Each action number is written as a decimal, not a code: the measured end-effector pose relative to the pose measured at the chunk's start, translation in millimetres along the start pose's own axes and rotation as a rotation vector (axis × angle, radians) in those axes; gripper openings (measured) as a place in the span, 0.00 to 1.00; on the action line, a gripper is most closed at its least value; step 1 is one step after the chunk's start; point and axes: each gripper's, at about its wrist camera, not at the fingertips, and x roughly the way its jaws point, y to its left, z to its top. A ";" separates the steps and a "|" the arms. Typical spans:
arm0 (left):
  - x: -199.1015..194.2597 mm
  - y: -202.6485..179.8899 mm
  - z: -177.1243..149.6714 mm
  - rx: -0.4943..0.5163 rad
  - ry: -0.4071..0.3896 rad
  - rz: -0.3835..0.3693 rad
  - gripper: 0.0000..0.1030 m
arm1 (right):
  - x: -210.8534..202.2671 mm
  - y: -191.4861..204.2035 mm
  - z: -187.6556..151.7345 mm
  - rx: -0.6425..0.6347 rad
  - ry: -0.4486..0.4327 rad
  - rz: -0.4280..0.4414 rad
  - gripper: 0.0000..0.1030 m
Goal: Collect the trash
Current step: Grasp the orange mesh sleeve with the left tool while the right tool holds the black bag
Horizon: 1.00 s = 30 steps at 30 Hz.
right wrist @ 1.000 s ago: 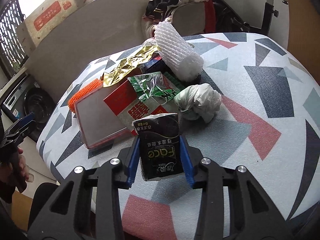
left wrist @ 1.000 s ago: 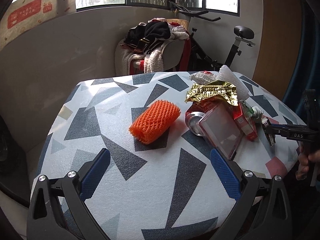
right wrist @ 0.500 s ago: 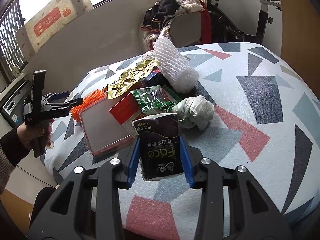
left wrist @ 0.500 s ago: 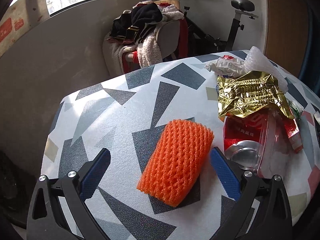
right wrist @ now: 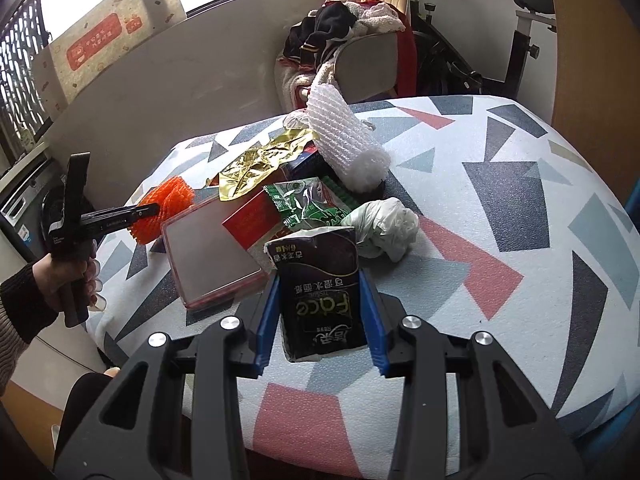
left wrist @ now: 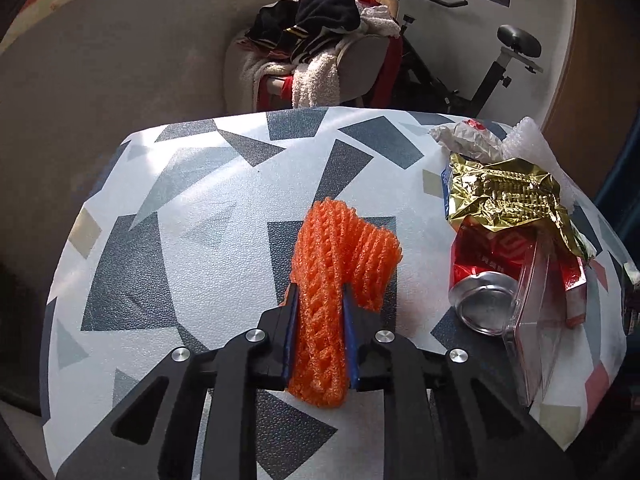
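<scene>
An orange foam net (left wrist: 340,248) lies on the patterned table (left wrist: 180,240). My left gripper (left wrist: 319,308) is closing its jaws on the net's near end, and the blue pads squeeze it narrow. The right wrist view shows the same grip (right wrist: 152,210) at the table's left edge. My right gripper (right wrist: 320,278) is shut on a black tissue pack (right wrist: 320,312), held above the table. Between them lies a heap of trash: a gold wrapper (left wrist: 508,196), a red can (left wrist: 484,280), a clear plastic box (right wrist: 208,248), a green wrapper (right wrist: 308,204), a white foam net (right wrist: 344,144) and a crumpled tissue (right wrist: 384,228).
A chair piled with clothes (left wrist: 320,52) and an exercise bike (left wrist: 500,68) stand behind the table. A person's hand (right wrist: 68,276) grasps the left gripper's handle beyond the table's left edge. A wooden panel rises at the far right.
My left gripper moved forward over the orange foam net and went from wide open to pinching it. The right gripper kept its hold on the black pack and barely shifted.
</scene>
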 end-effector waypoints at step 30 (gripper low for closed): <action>-185.2 -113.4 -131.8 -0.010 -0.199 -0.202 0.19 | -57.8 60.4 -31.5 -0.120 -0.038 0.019 0.39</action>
